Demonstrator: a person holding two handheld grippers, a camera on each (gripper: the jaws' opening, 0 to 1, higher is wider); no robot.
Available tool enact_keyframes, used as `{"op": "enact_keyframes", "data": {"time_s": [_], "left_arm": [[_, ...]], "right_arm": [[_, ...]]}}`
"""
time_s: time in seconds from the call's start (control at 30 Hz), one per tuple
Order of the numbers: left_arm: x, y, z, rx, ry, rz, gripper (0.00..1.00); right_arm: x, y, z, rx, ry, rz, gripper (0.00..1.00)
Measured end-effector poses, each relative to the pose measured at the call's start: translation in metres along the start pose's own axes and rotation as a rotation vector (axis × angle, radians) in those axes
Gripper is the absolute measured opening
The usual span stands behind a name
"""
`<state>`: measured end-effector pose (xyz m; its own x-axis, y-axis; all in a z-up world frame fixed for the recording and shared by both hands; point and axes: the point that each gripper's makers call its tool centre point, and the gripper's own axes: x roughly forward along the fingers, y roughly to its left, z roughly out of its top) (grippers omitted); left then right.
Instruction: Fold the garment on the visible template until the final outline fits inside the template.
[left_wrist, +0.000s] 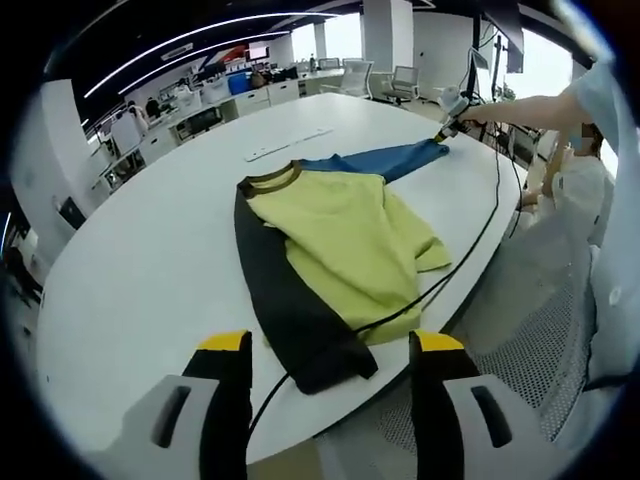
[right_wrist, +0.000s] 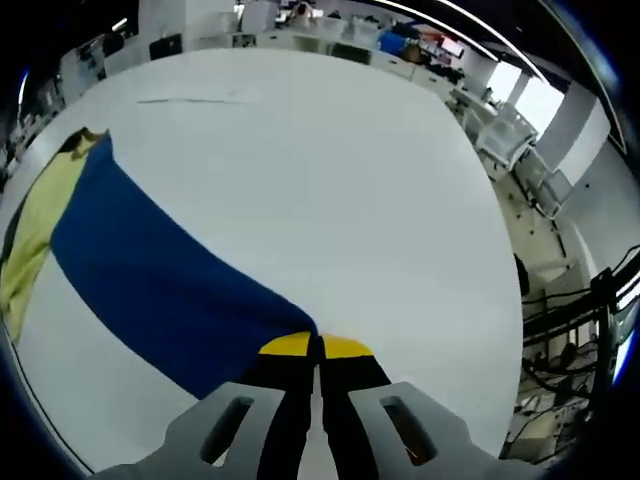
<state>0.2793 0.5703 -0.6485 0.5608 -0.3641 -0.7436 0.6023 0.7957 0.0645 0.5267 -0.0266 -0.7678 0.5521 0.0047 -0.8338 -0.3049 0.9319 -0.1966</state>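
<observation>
A yellow shirt (left_wrist: 345, 240) with a black sleeve (left_wrist: 290, 310) and a blue sleeve (left_wrist: 385, 160) lies on the white table (left_wrist: 150, 260). My left gripper (left_wrist: 330, 345) hovers open at the table's near edge, just short of the black cuff. In the left gripper view my right gripper (left_wrist: 445, 128) is far off at the blue cuff, held by a person's outstretched arm. In the right gripper view my right gripper (right_wrist: 316, 347) is shut on the end of the blue sleeve (right_wrist: 160, 285), which stretches out towards the yellow body (right_wrist: 35, 235).
A black cable (left_wrist: 440, 280) trails across the shirt and off the table's near edge. Two white strips (left_wrist: 285, 145) lie on the table beyond the collar. Mesh chairs (left_wrist: 545, 330) stand at the right edge. Desks and office chairs (right_wrist: 505, 130) surround the table.
</observation>
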Motion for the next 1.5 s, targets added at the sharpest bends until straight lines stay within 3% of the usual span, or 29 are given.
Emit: {"op": "enact_keyframes", "data": {"time_s": [0.27,0.43,0.67,0.97,1.2,1.5], "left_arm": [[0.0,0.002,-0.004,-0.007,0.006,0.008,0.62],[0.002,0.0,-0.005,-0.009,0.009,0.002,0.61],[0.0,0.005,-0.003,-0.009,0.004,0.012,0.61],[0.001,0.003,-0.006,-0.018,0.009,0.011,0.62],[0.002,0.001,-0.002,-0.011,0.003,0.002,0.62],[0.001,0.002,0.004,0.007,-0.005,-0.001,0.62]], "right_arm": [[-0.001,-0.004,-0.003,-0.03,0.019,-0.006,0.02],[0.001,-0.01,-0.002,-0.099,0.028,-0.037,0.02],[0.005,-0.017,0.007,-0.087,0.02,-0.054,0.02],[0.002,-0.014,0.0,-0.097,0.056,-0.053,0.03],[-0.007,-0.014,0.0,-0.1,0.027,-0.044,0.22],[-0.014,-0.013,0.004,-0.098,-0.012,-0.047,0.2]]}}
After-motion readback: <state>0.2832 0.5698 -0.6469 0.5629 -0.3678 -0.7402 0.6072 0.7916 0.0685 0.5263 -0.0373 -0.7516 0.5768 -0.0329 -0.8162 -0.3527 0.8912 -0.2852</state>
